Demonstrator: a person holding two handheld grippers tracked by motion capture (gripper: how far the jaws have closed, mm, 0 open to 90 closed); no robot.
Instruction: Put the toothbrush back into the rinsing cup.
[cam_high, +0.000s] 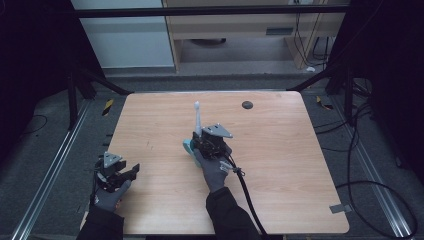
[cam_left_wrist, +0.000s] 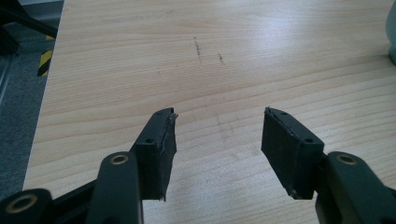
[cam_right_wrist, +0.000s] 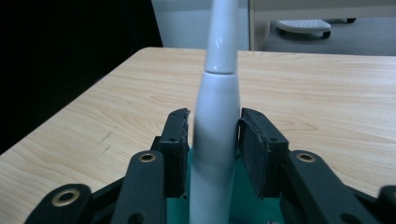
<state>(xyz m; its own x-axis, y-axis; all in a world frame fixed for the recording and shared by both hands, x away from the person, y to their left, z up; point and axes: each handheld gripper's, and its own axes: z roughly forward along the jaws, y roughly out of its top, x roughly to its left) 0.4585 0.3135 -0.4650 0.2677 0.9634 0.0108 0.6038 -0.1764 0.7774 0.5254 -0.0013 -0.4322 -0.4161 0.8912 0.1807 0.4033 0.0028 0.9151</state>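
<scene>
A white electric toothbrush (cam_high: 197, 117) stands upright in a teal holder (cam_high: 188, 146) near the middle of the wooden table (cam_high: 300, 175). My right gripper (cam_high: 199, 137) is at the holder, and its jaws flank the lower handle. In the right gripper view the white handle (cam_right_wrist: 217, 107) rises between the two black pads with a thin gap on each side, so the right gripper (cam_right_wrist: 215, 135) is open around it. The teal holder (cam_right_wrist: 243, 186) shows below the jaws. My left gripper (cam_high: 134, 172) rests near the table's front left corner. It (cam_left_wrist: 218, 135) is open with bare wood between the jaws.
A small black round disc (cam_high: 247, 104) lies near the table's far edge. The right gripper's black cable (cam_high: 247, 195) trails back over the front edge. The teal holder's edge (cam_left_wrist: 392, 32) shows at the far right of the left gripper view. Loose cables lie on the floor at the right.
</scene>
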